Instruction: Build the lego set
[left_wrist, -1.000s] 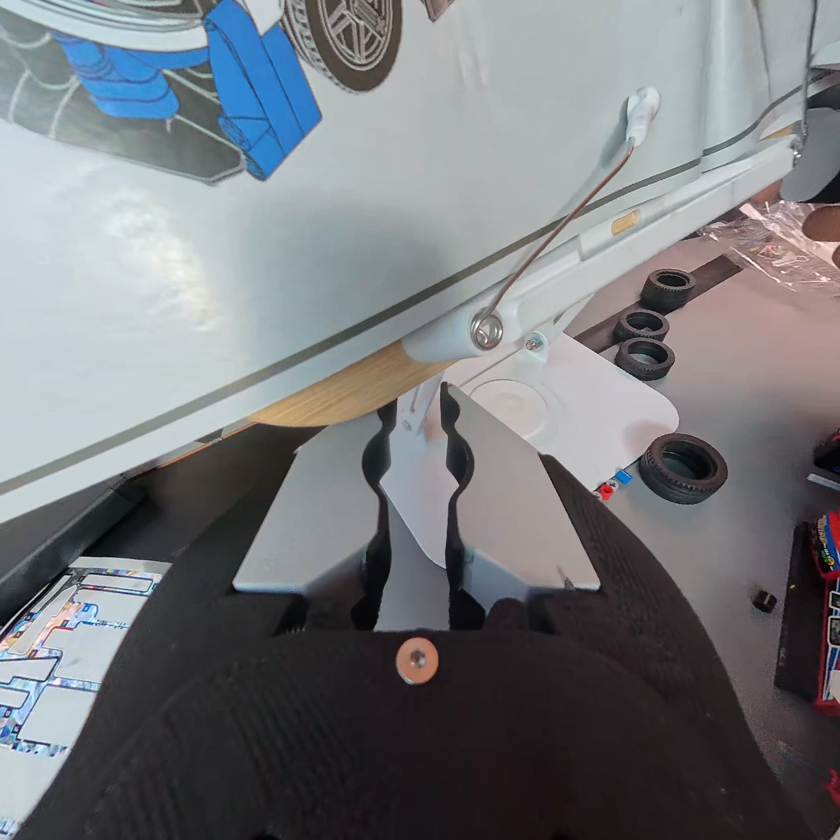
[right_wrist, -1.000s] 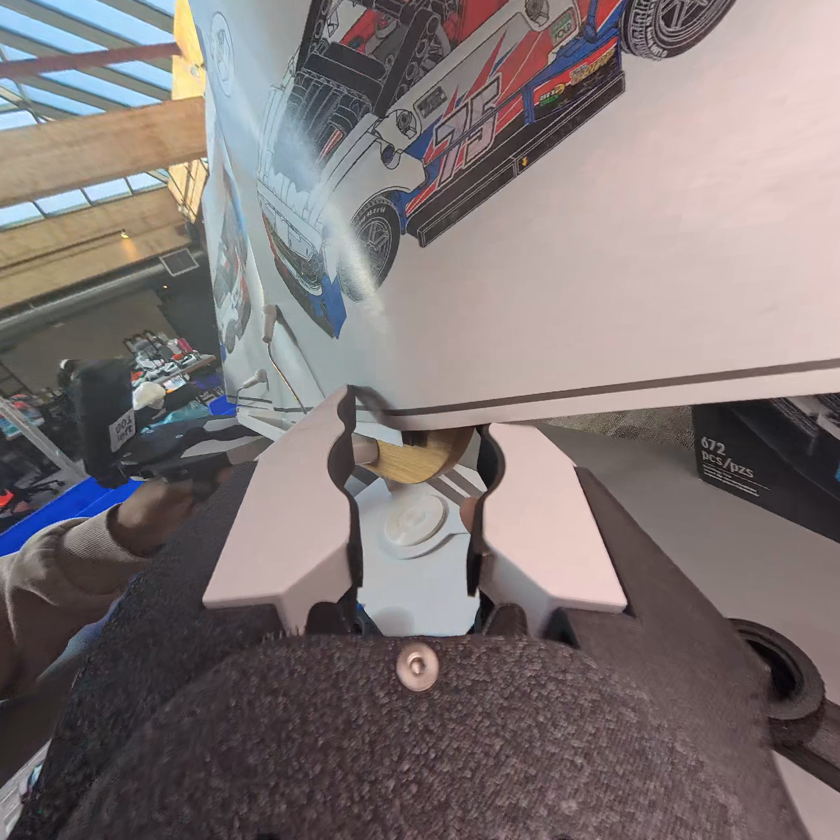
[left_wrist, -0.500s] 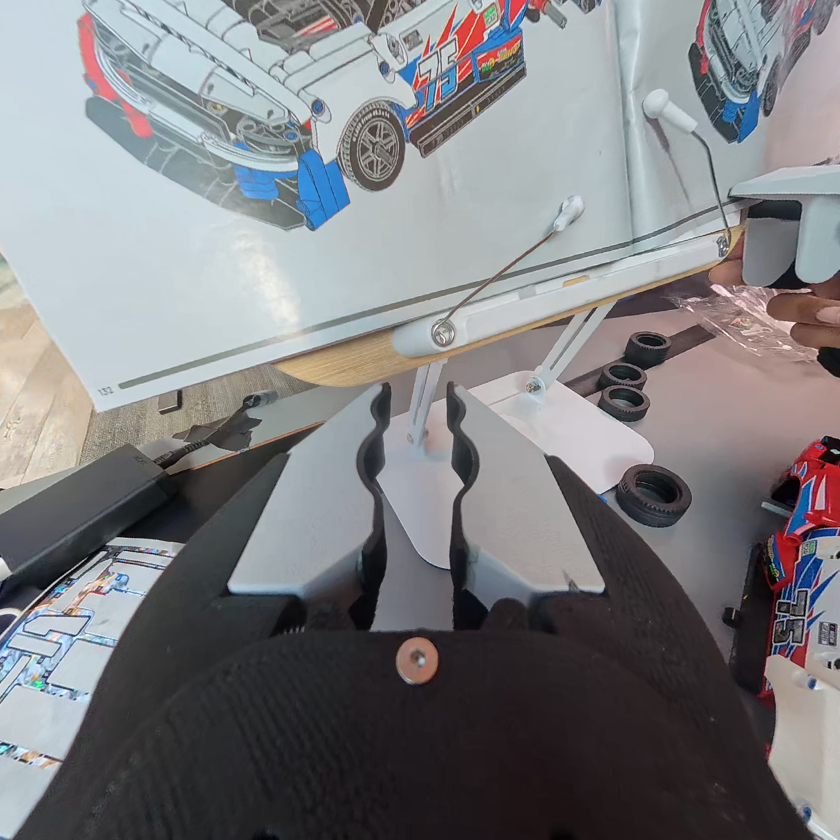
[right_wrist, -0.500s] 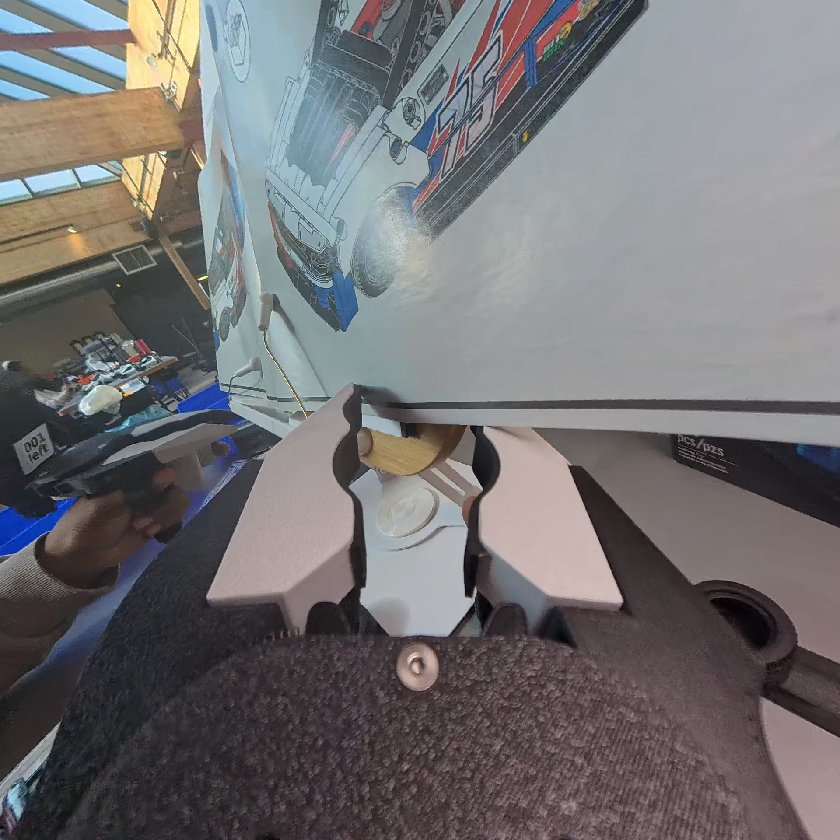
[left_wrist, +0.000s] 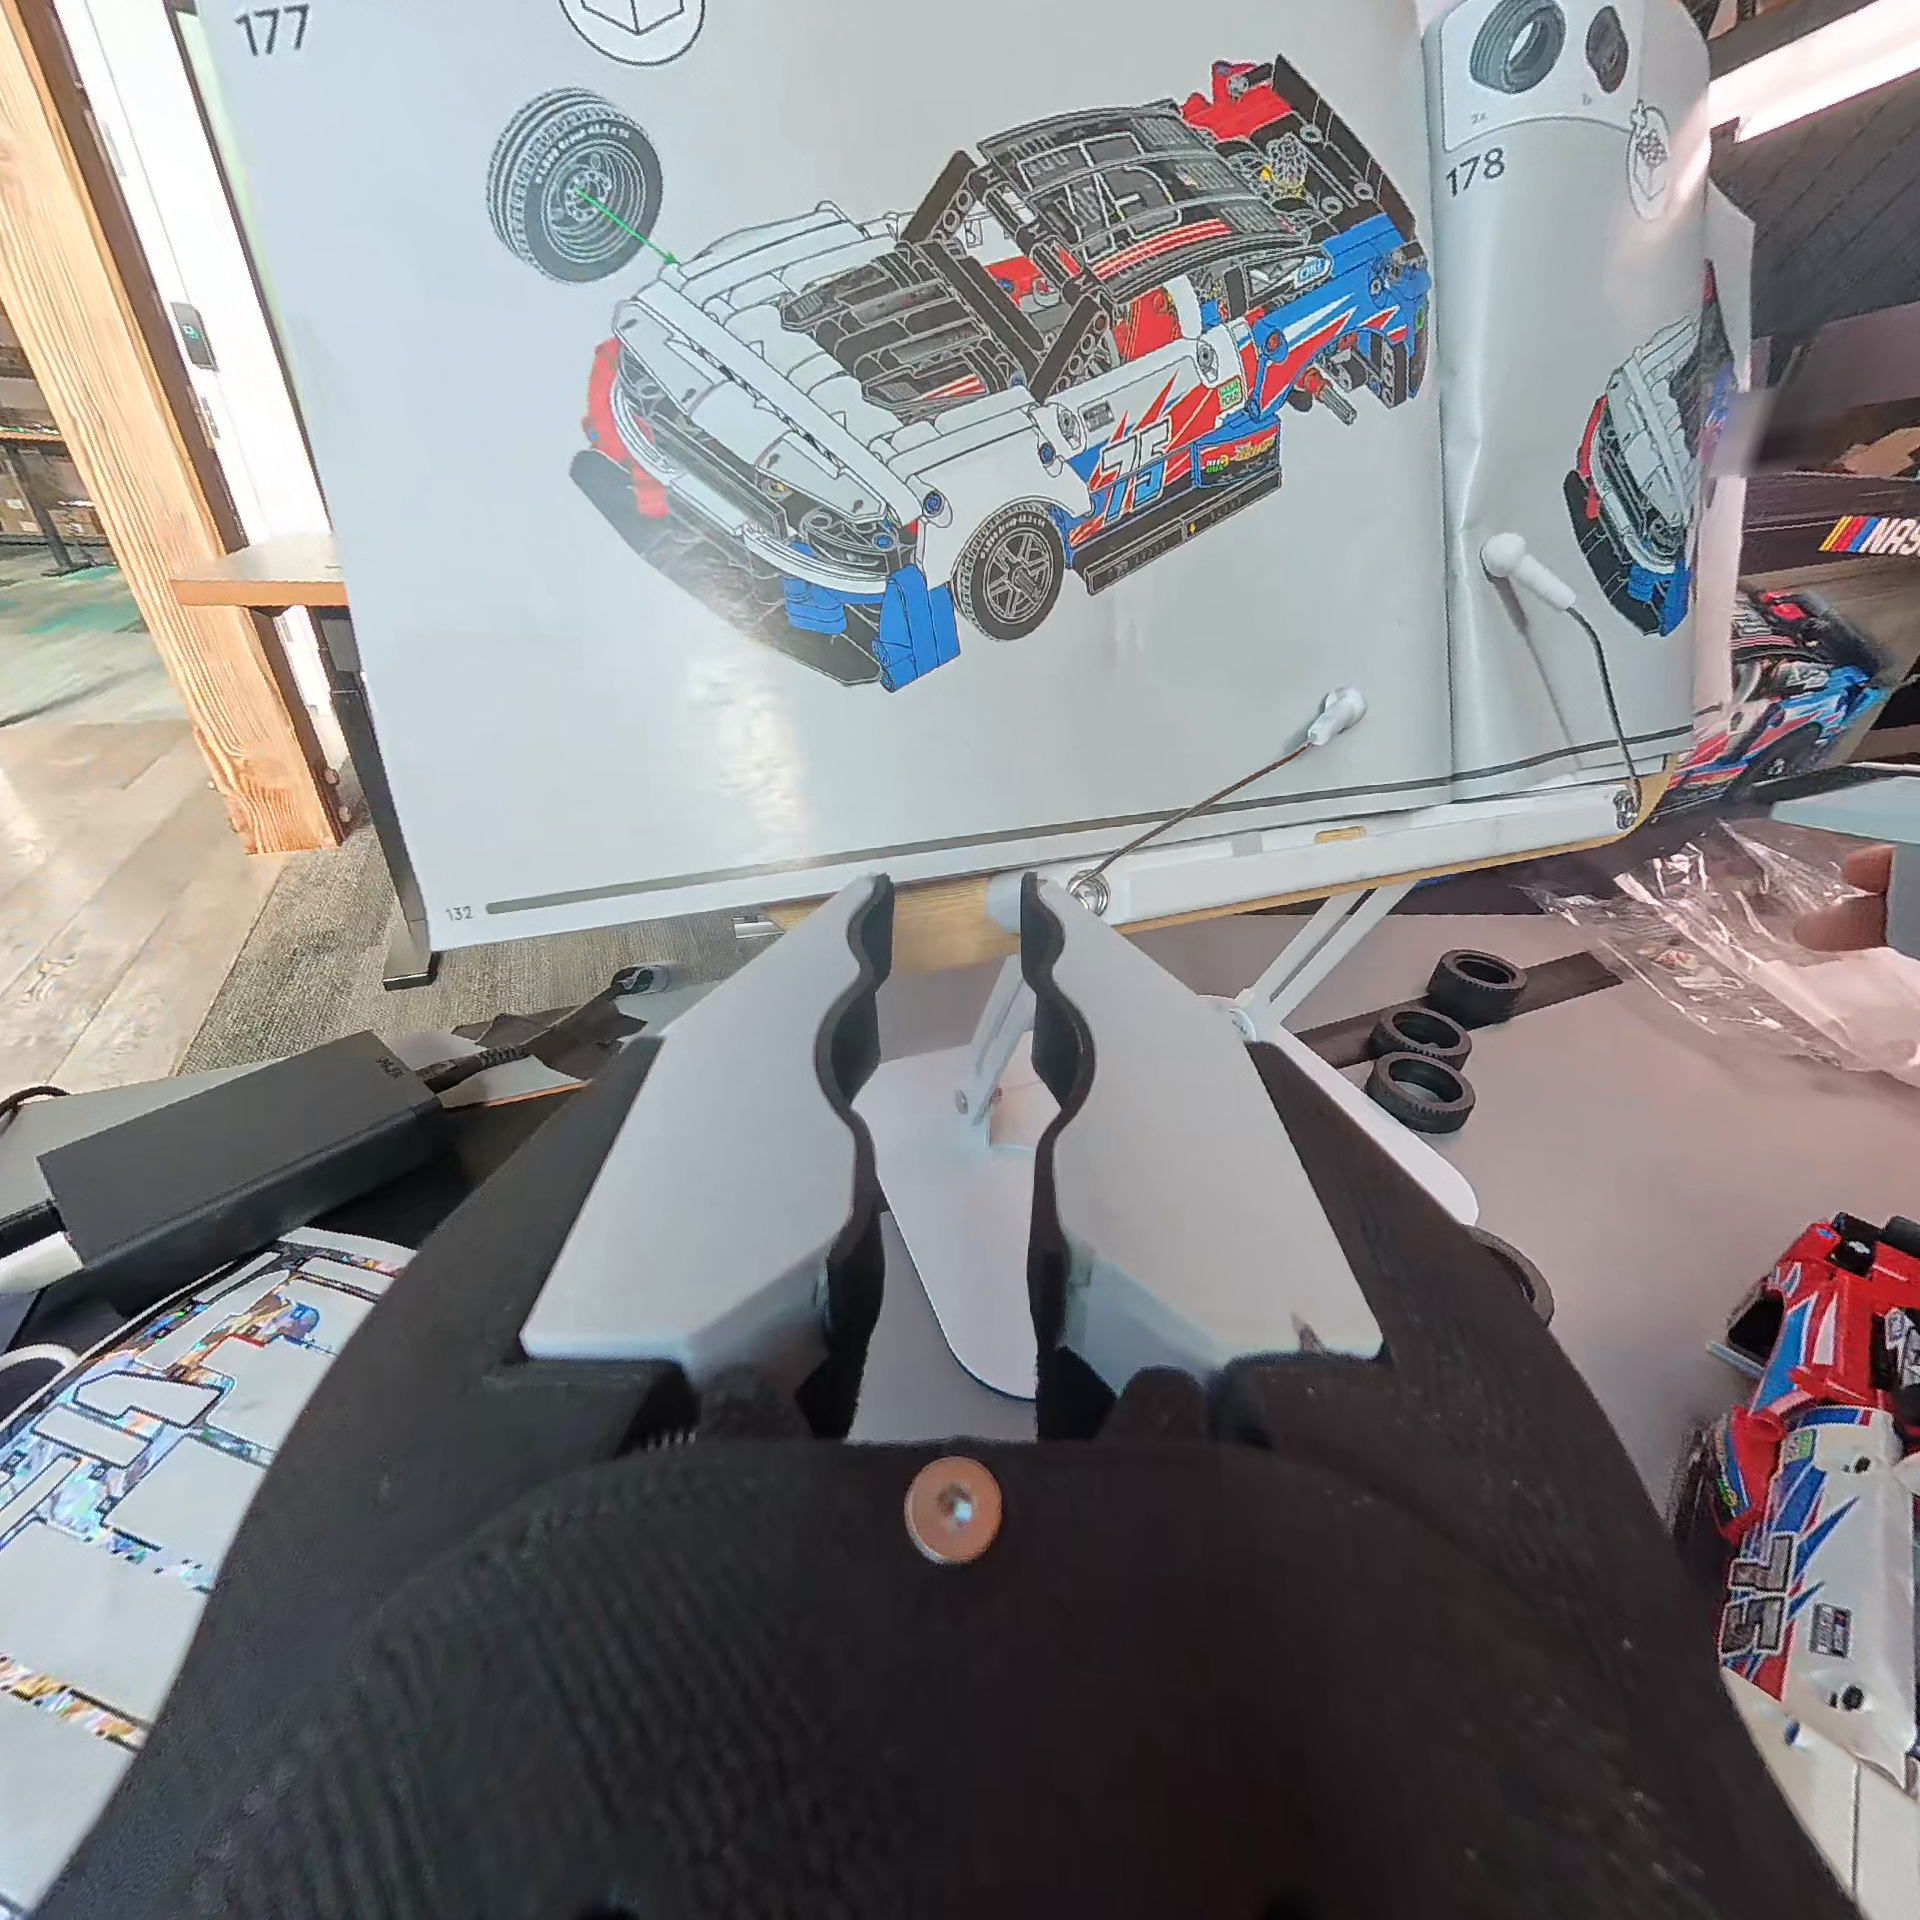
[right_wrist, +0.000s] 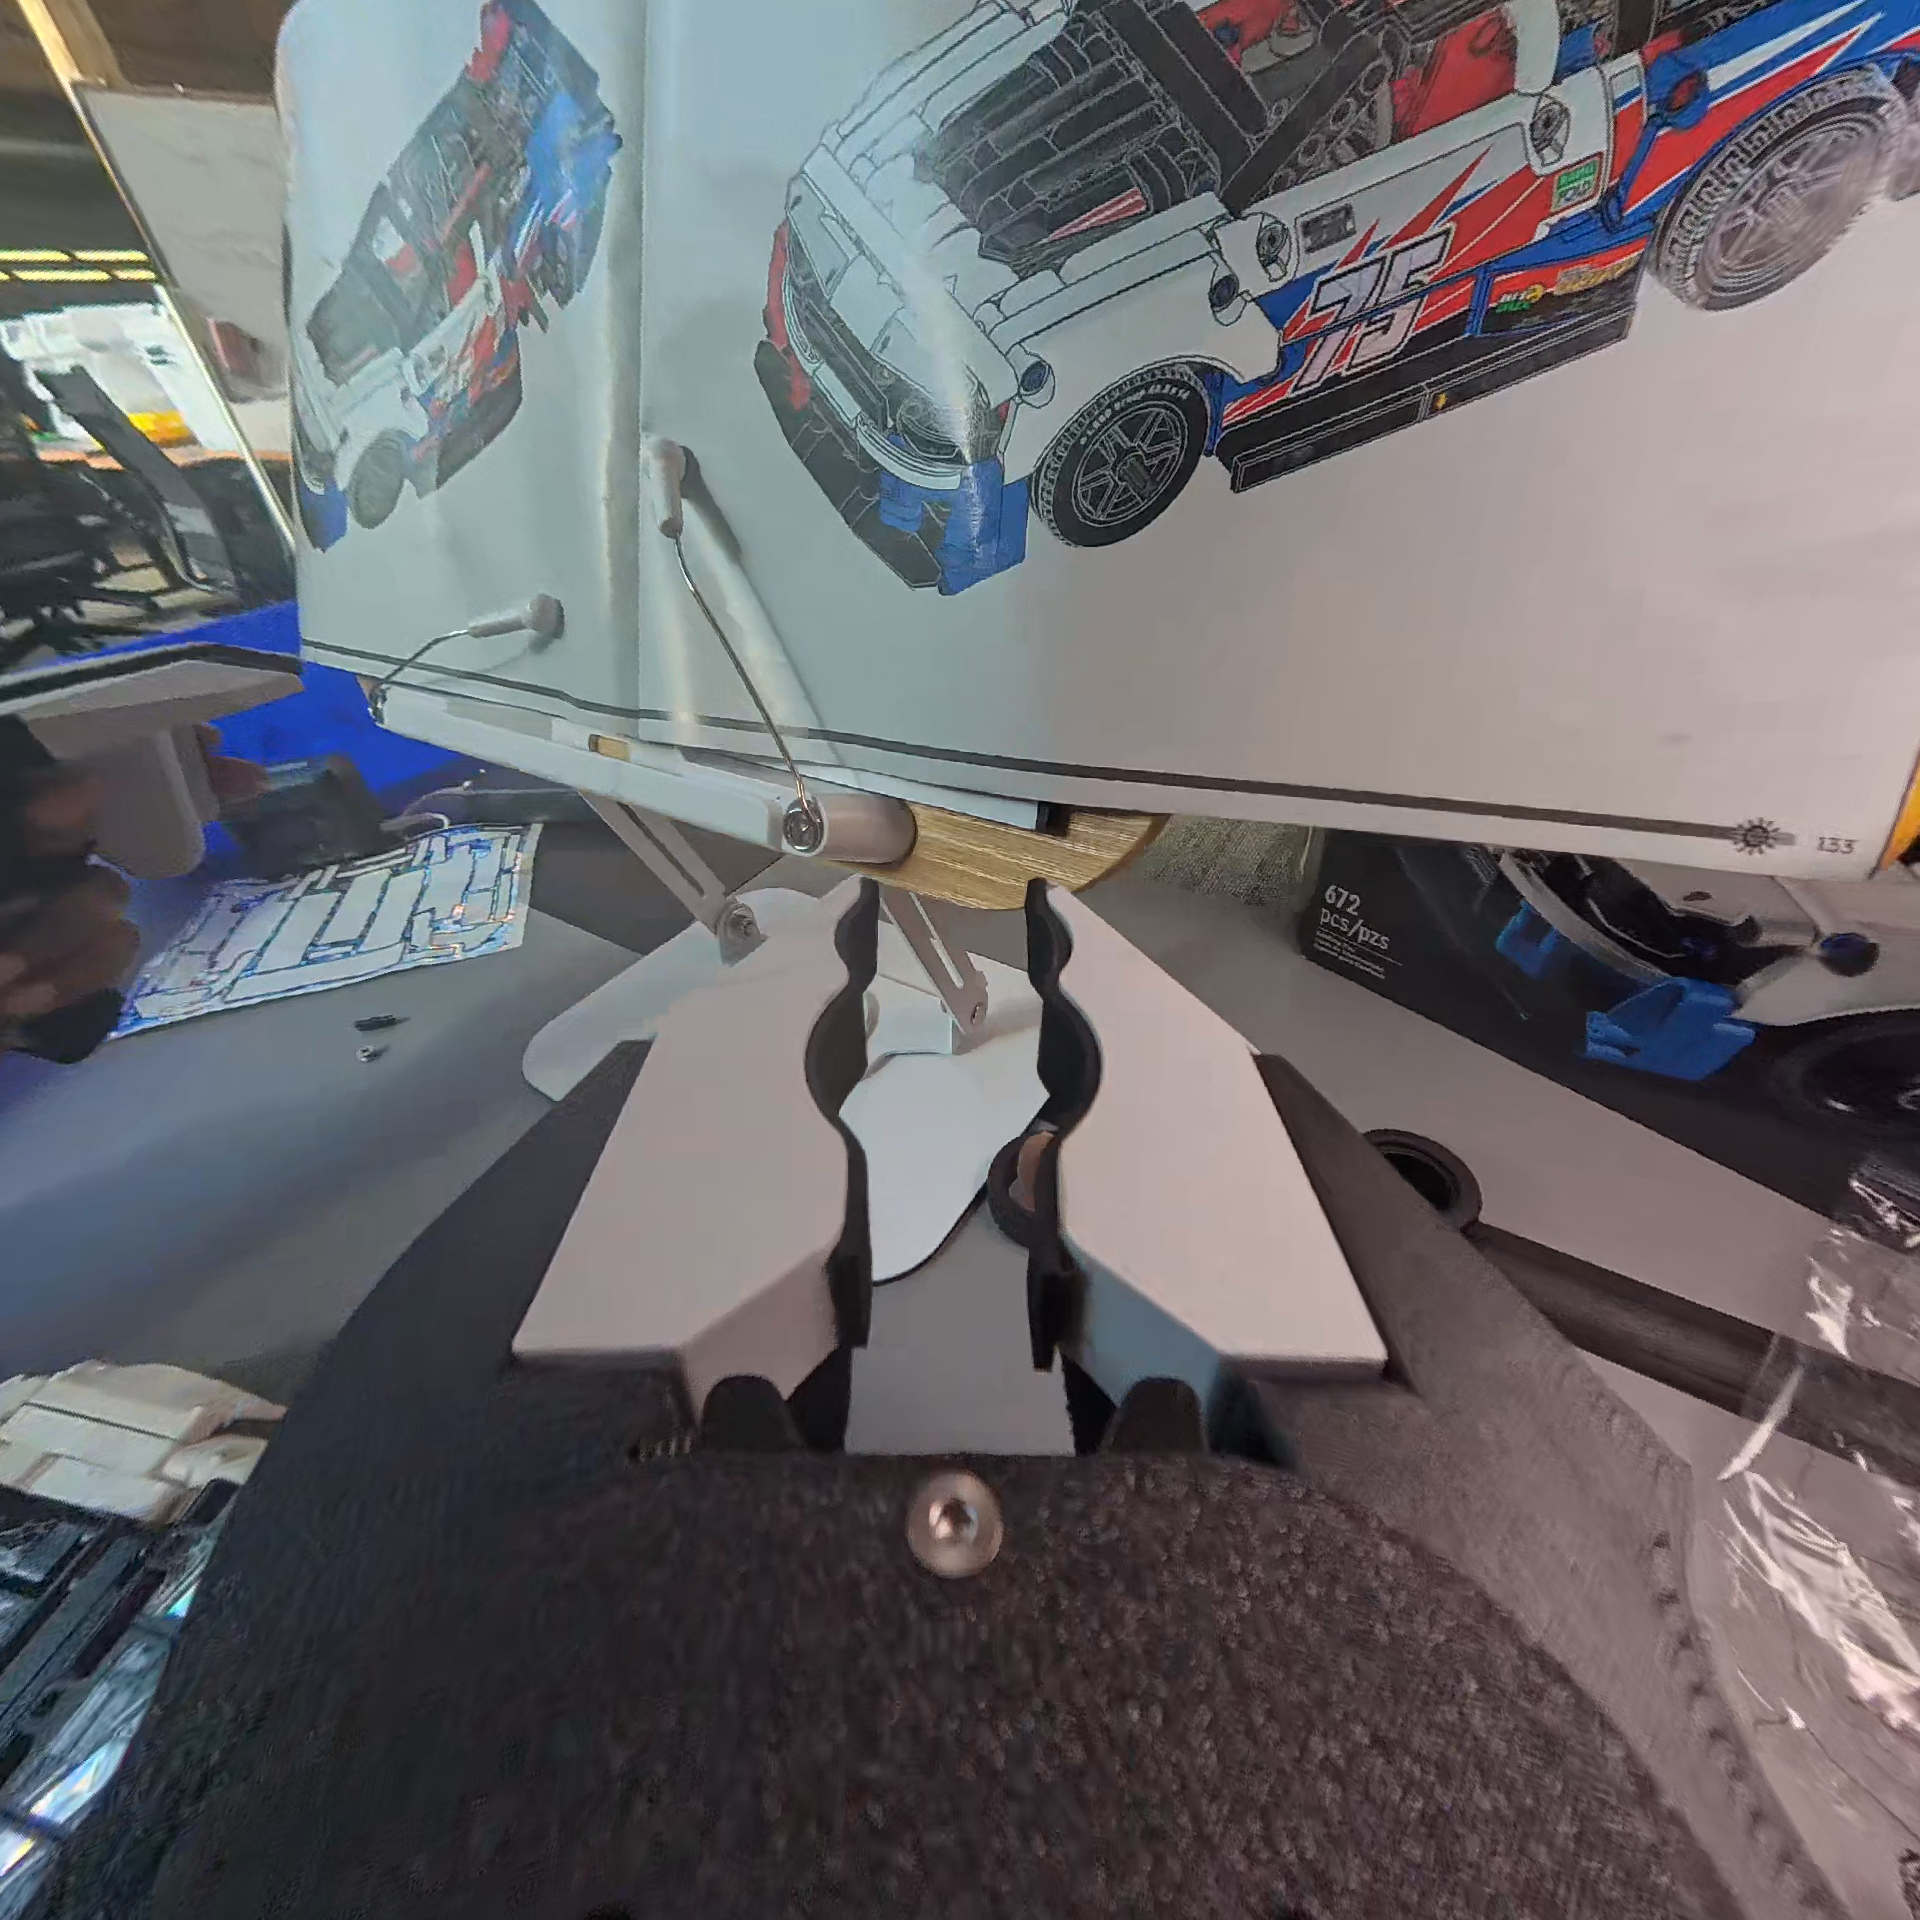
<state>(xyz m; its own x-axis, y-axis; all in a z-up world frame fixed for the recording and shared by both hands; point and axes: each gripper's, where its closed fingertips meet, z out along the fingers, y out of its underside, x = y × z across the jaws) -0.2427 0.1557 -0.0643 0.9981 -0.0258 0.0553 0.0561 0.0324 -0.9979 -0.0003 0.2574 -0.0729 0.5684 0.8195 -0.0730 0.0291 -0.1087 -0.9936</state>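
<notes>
Backed both tools off the white instruction booklet; left tool and right tool open, empty. Car mostly built, black rubber tyres unfitted ahead-right.

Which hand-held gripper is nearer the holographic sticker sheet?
Left. The left hand-held gripper is right beside the sticker sheet, which lies at its left. The right hand-held gripper is farther off, across the stand base.

Glossy paper manual (glare), wooden stand edge.
</notes>
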